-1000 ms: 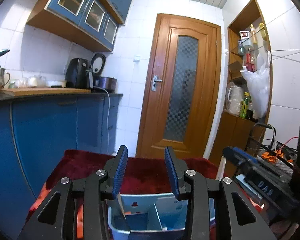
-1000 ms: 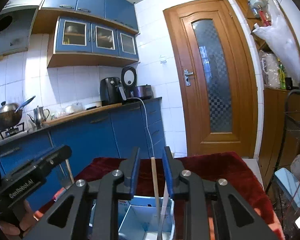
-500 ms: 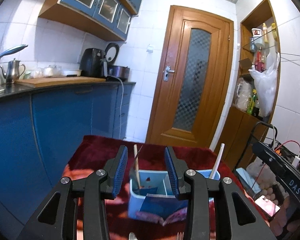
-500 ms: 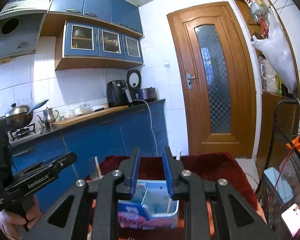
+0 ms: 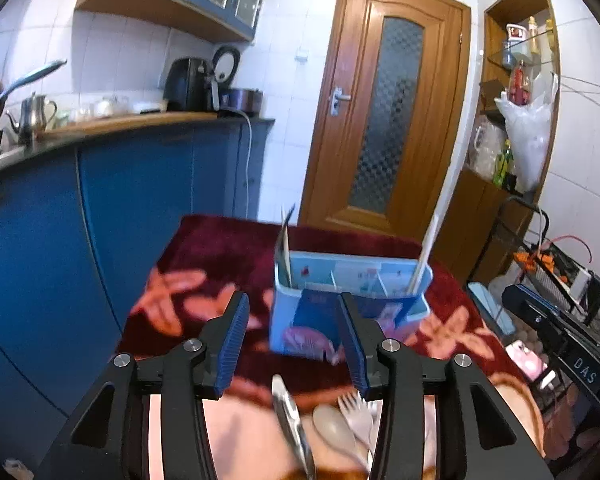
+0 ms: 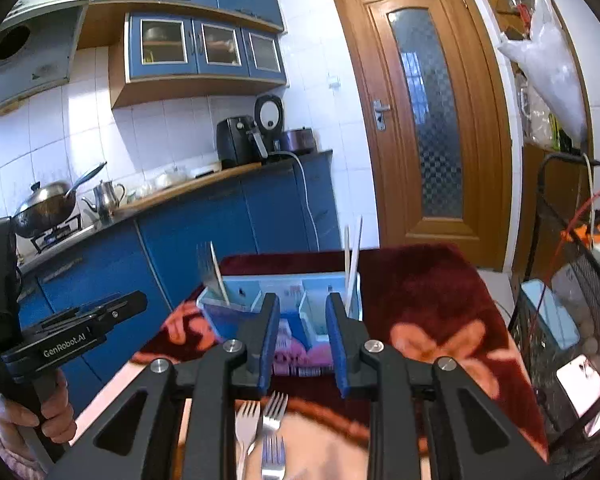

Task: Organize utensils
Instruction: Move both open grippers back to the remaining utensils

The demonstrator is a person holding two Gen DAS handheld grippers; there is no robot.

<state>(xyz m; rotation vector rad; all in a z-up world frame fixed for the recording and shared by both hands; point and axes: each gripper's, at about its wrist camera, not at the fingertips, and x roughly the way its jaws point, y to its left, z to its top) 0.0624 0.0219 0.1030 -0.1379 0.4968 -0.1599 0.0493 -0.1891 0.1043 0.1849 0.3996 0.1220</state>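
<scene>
Mid-tabletop, blue caddy [image 5: 350, 312] part filled
Forks [image 6: 260, 420], spoon [image 5: 334, 426] wait near edge; left gripper [image 5: 292, 344], widening, and right gripper [image 6: 302, 344] both empty, jaws apart.

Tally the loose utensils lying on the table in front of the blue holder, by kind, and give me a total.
Forks: 3
Knife: 1
Spoon: 1
Total: 5
</scene>
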